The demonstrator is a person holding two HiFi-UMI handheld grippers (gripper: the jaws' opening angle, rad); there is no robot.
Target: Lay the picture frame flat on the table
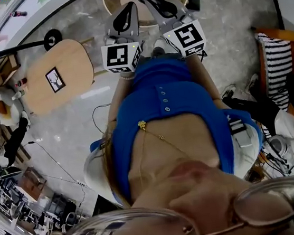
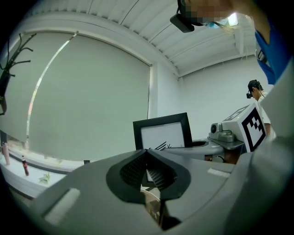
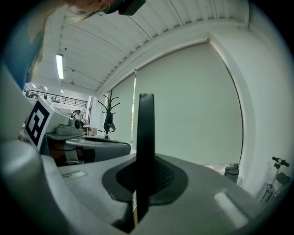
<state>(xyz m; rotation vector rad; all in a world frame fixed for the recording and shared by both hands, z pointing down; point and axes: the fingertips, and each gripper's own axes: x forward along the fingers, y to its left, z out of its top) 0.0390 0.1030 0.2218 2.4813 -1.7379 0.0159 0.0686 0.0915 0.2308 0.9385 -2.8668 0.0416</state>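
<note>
My right gripper point(image 3: 146, 158) is pinched tight on the thin black edge of the picture frame point(image 3: 146, 121). The frame stands straight up, toward 12 o'clock from the jaws. My left gripper point(image 2: 147, 150) is closed and holds nothing. The frame is just past it, at 1 o'clock. A round wooden table point(image 1: 111, 1) is ahead at 12 o'clock.

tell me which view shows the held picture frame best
The left gripper view: the picture frame faces that camera, black border and white picture plain. The right gripper view shows only its thin dark edge, clamped in the right gripper. In the head view I can't make it out.
</note>
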